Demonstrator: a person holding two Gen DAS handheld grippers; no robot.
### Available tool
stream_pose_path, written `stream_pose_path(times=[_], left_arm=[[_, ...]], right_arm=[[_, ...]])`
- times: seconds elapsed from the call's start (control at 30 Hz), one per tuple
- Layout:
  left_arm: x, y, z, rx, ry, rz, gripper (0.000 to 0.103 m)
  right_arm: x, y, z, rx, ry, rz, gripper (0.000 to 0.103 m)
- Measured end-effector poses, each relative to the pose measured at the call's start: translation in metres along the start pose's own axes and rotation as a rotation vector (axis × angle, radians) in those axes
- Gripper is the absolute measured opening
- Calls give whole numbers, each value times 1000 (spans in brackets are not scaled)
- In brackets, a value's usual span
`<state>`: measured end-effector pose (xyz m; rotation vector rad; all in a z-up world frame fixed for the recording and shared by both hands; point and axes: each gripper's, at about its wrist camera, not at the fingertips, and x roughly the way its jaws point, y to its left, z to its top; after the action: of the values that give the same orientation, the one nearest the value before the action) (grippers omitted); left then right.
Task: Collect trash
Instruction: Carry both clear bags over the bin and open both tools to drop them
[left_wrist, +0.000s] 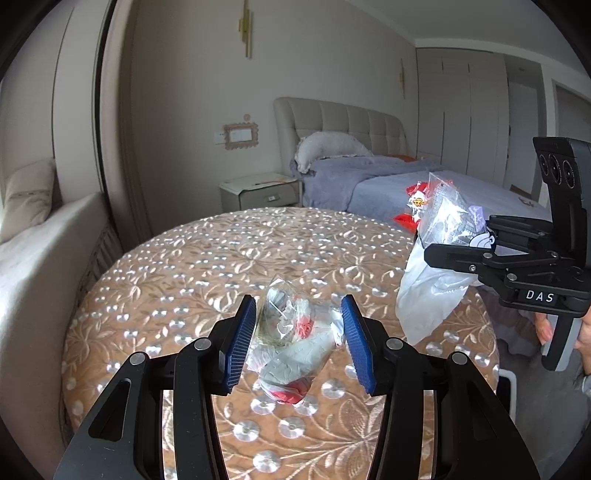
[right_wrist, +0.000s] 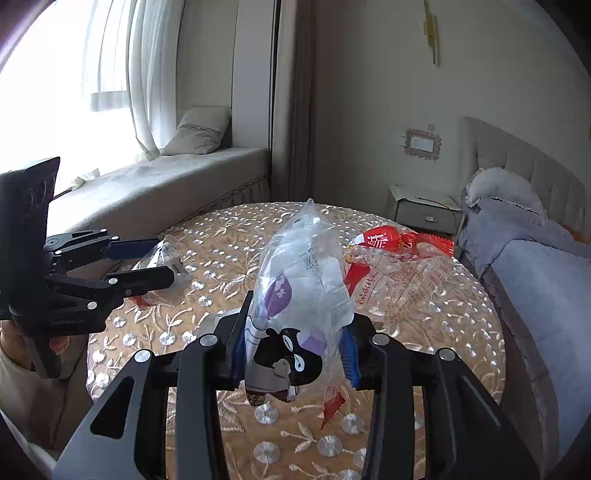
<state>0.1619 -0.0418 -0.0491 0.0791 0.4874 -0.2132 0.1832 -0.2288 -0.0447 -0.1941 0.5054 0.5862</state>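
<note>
Left claw (left_wrist: 298, 334) pinches a crumpled clear wrapper (left_wrist: 295, 343) above the tabletop (left_wrist: 192, 266). Right claw (right_wrist: 295, 341) pinches a clear plastic bag bundle (right_wrist: 299, 284); red wrapper (right_wrist: 399, 238) sticks out beside it

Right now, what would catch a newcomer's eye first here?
Two bundles of trash held above the round embroidered table: crumpled wrappers in the left hand-held gripper, and clear bags with a cartoon print in the right hand-held gripper. A grey bed stands behind.
</note>
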Motion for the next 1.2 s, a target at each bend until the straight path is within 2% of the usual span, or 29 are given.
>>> stream_pose_path(times=[0.3,0.6,0.9,1.2], left_arm=[[9,-76,-6,80,-6,-133,47],[28,-159,-21,156,44,-325,47],[58,-238,-38,240,140,-479,47],[90,-312,-71,349,271,-580,47]], right_arm=[[-67,-24,-56,96,-1,-131,41],[-131,-67,-108,231,-28,-281,42],[-173,-100,-157,323,-41,-407,42],[-186,-134,-202,425,-18,-457,42]])
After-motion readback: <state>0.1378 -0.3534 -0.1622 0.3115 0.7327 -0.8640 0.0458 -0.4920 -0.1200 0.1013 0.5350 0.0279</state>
